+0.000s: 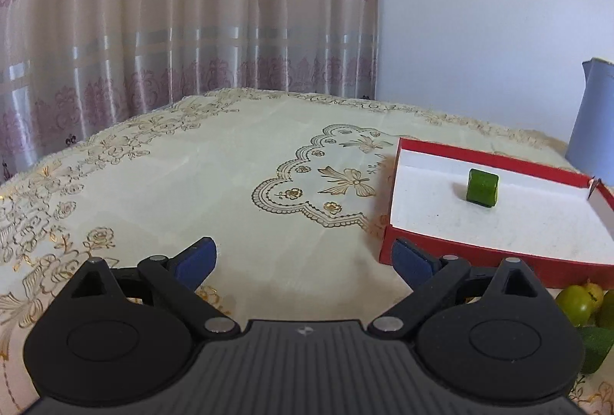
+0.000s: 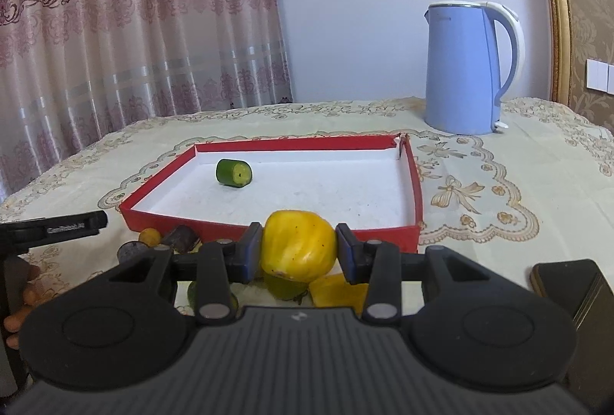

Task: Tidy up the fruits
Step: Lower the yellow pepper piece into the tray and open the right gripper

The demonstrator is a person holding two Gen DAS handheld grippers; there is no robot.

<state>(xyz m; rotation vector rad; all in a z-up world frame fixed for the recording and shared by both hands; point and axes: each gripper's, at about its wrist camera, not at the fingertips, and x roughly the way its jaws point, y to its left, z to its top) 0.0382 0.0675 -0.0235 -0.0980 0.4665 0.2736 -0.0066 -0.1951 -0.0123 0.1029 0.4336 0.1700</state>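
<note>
Fruits lie mostly hidden behind the right gripper (image 2: pixel 298 250), whose pads pinch a yellow fruit (image 2: pixel 299 246) just near of the red box (image 2: pixel 268 227). Only bits of the pile show: a small orange fruit (image 2: pixel 149 236), 2 dark pieces (image 2: pixel 183 237) and a yellow wedge (image 2: pixel 337 294). 1 green cucumber chunk (image 2: pixel 234 174) lies inside the box, far left. The left gripper (image 1: pixel 305 259) stands wide open and empty over the embroidered tablecloth (image 1: pixel 192 184); green fruits (image 1: pixel 575 303) are cut off at its right edge. A blue kettle (image 2: pixel 466 69) stands far right, before a pale wall; patterned curtains (image 2: pixel 115 31) hang left. Lettering on the black bar (image 2: pixel 65 225) is unreadable.
</note>
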